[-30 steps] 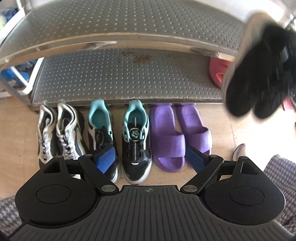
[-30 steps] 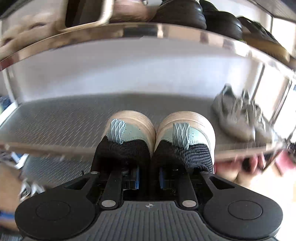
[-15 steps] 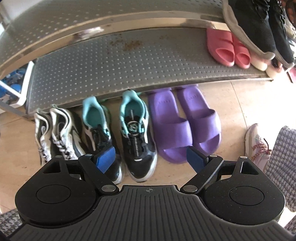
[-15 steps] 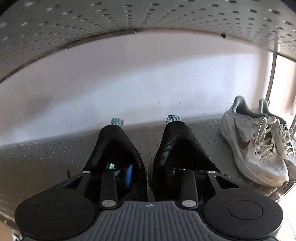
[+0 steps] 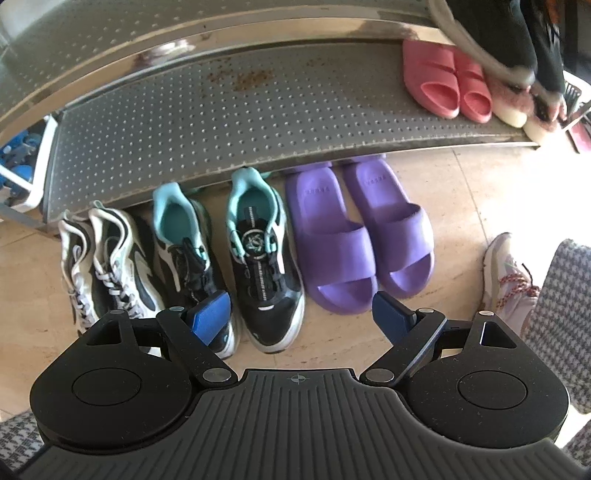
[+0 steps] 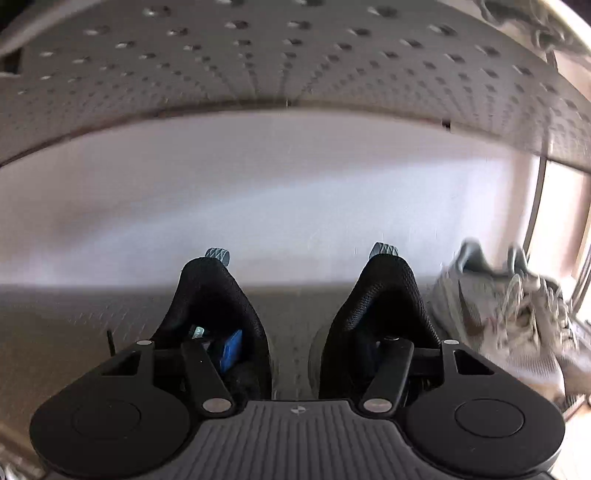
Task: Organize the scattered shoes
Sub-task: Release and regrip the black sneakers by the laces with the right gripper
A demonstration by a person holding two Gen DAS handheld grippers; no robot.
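My right gripper [image 6: 301, 350] reaches onto a perforated metal shelf [image 6: 92, 332] with one finger inside each shoe of a black mesh pair, left shoe [image 6: 210, 295] and right shoe [image 6: 388, 291]. Its jaws are opening and the two shoes stand apart with a strip of shelf between them. From above, that pair [image 5: 517, 33] shows on the upper shelf at the top right. My left gripper [image 5: 299, 317] hangs open over the floor, pointing down at black-and-teal sneakers [image 5: 258, 258], with nothing gripped.
Grey sneakers [image 6: 498, 325] sit on the shelf right of the black pair. On the floor lie white-and-black sneakers [image 5: 107, 254] and purple slides [image 5: 354, 240]. Pink slides [image 5: 443, 85] and fluffy slippers [image 5: 513, 107] occupy the lower shelf [image 5: 221, 122]. A person's sneaker [image 5: 506, 273] stands at right.
The right gripper carried the black pair from the shelf's front edge deep onto it, then its jaws spread and the shoes parted. The left gripper sank a little toward the floor shoes.
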